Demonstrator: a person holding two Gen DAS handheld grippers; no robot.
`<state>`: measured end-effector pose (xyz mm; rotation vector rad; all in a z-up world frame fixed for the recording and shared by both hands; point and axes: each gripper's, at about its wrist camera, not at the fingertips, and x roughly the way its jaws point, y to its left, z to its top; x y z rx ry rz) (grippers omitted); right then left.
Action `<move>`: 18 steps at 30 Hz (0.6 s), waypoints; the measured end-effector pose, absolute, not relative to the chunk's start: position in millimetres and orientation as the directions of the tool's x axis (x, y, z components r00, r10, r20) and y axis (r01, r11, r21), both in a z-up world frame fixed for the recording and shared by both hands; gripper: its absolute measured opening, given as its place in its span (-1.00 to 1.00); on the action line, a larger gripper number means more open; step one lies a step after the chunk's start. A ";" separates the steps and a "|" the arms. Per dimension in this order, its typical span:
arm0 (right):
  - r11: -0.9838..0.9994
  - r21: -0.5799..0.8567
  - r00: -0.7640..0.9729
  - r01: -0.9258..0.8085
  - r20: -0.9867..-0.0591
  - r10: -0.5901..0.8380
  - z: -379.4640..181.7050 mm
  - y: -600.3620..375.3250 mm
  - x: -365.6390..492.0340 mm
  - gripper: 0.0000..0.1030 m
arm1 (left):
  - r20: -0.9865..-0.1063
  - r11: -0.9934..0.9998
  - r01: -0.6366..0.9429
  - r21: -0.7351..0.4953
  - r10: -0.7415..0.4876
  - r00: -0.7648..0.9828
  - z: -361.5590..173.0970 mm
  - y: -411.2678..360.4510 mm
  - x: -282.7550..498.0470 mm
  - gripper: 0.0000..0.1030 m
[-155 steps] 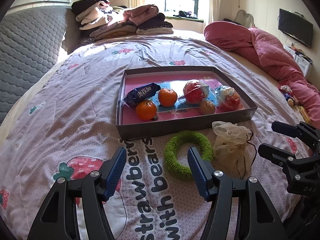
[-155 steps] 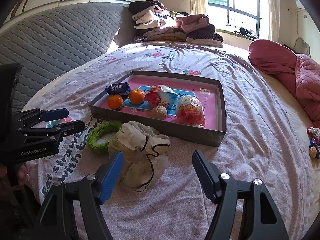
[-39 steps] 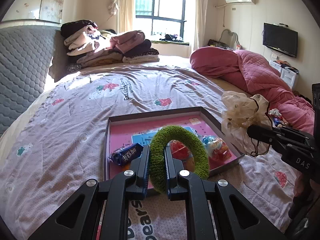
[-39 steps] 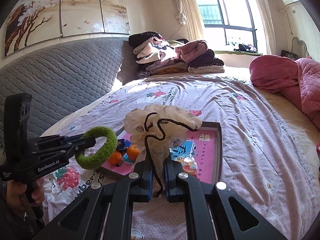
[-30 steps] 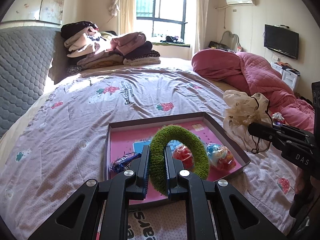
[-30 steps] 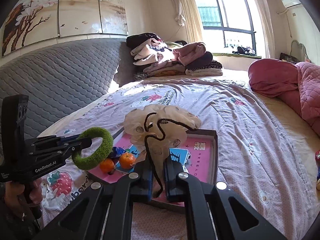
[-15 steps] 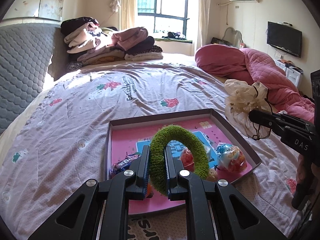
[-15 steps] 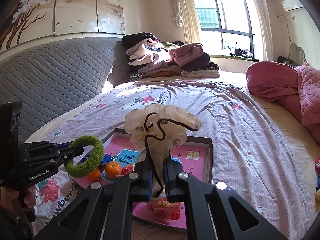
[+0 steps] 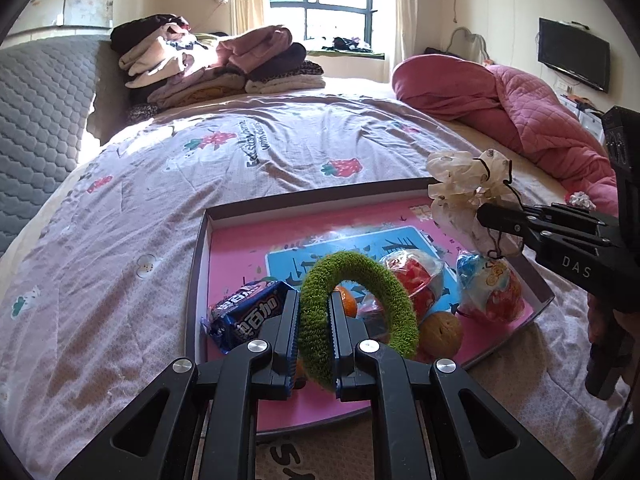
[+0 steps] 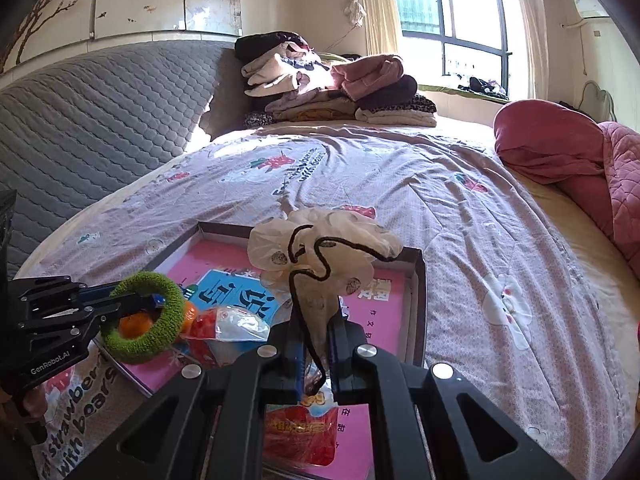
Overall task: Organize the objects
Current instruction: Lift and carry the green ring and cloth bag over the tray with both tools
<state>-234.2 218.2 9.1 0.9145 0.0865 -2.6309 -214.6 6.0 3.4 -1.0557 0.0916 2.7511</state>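
Compared with a few seconds earlier, when the fuzzy green ring [image 9: 356, 312] and the cream drawstring pouch [image 10: 324, 256] both lay on the bed just in front of the tray [image 9: 200, 248] and both sets of jaws stood wide apart, things had moved on a lot. Now both items were up in the air over the tray, and over the last second the tray had slid closer and lower in both views, so it looked like both hands were coming down toward it. Probably the drop-off was next, though neither item had been let go yet.

On the left, the left gripper [image 9: 314, 320] was clenched on the ring's near side, pads squeezing the plush. The ring looked like a soft chenille loop, shaggy and springy, hovering over a glossy blue snack wrapper [image 9: 250, 314], oranges and a round brownish fruit [image 9: 440, 332] at the tray's near edge.

On the right, the right gripper [image 10: 316, 344] was clamped on the pouch's neck. The pouch was thin, crinkly fabric with a black cord looping out, gathered into a ruffle on top. It hung over the tray's right half, above a shiny red packet [image 10: 298, 432]. The tray itself was a shallow cardboard lid, pink inside with dark walls, sitting on a wrinkled strawberry-print bedsheet [image 9: 120, 240].
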 end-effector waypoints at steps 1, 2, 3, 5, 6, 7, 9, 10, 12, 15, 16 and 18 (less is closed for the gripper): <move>-0.938 0.053 -0.725 0.341 -0.620 -0.299 5.2 218.7 -236.8 -0.82 | -0.671 -0.979 -0.202 -0.008 0.155 -0.725 1.7 6.6 -215.0 -0.74; -0.941 0.048 -0.723 0.334 -0.628 -0.288 2.0 218.9 -238.5 -0.82 | -0.674 -0.979 -0.202 -0.006 0.153 -0.722 0.0 7.4 -215.5 -0.74; -0.945 0.043 -0.720 0.324 -0.637 -0.276 -1.5 219.7 -240.7 -0.81 | -0.678 -0.979 -0.205 -0.005 0.154 -0.719 -1.6 8.4 -216.2 -0.74; -0.949 0.034 -0.715 0.314 -0.650 -0.259 -6.4 221.4 -243.3 -0.81 | -0.681 -0.978 -0.208 -0.004 0.155 -0.716 -3.3 9.9 -216.4 -0.74; -0.952 0.031 -0.714 0.305 -0.653 -0.251 -8.9 222.7 -244.6 -0.81 | -0.683 -0.978 -0.211 -0.002 0.155 -0.714 -4.2 11.0 -217.1 -0.74; -0.954 0.031 -0.714 0.299 -0.655 -0.245 -10.3 224.1 -245.9 -0.80 | -0.684 -0.978 -0.210 0.000 0.153 -0.713 -4.9 11.6 -217.0 -0.74; -0.958 0.023 -0.709 0.285 -0.668 -0.227 -14.6 225.9 -249.6 -0.78 | -0.686 -0.977 -0.214 0.001 0.155 -0.711 -6.6 12.4 -216.9 -0.73; -0.961 0.019 -0.709 0.277 -0.671 -0.218 -15.8 227.2 -251.0 -0.76 | -0.688 -0.977 -0.214 0.003 0.153 -0.710 -7.2 12.9 -216.8 -0.73; -0.964 0.012 -0.702 0.264 -0.683 -0.200 -19.6 229.4 -254.2 -0.73 | -0.691 -0.976 -0.218 0.004 0.155 -0.706 -8.7 13.9 -216.5 -0.73; -0.969 0.003 -0.698 0.248 -0.693 -0.181 -21.9 231.3 -256.1 -0.73 | -0.693 -0.975 -0.222 0.007 0.156 -0.704 -9.9 15.0 -215.7 -0.71; -0.970 0.002 -0.700 0.245 -0.692 -0.178 -21.0 231.5 -255.9 -0.71 | -0.693 -0.975 -0.223 0.007 0.156 -0.704 -10.2 15.1 -215.3 -0.70; -0.970 -0.002 -0.696 0.244 -0.697 -0.173 -19.9 231.8 -256.4 -0.64 | -0.695 -0.975 -0.223 0.008 0.155 -0.702 -10.6 15.3 -215.3 -0.70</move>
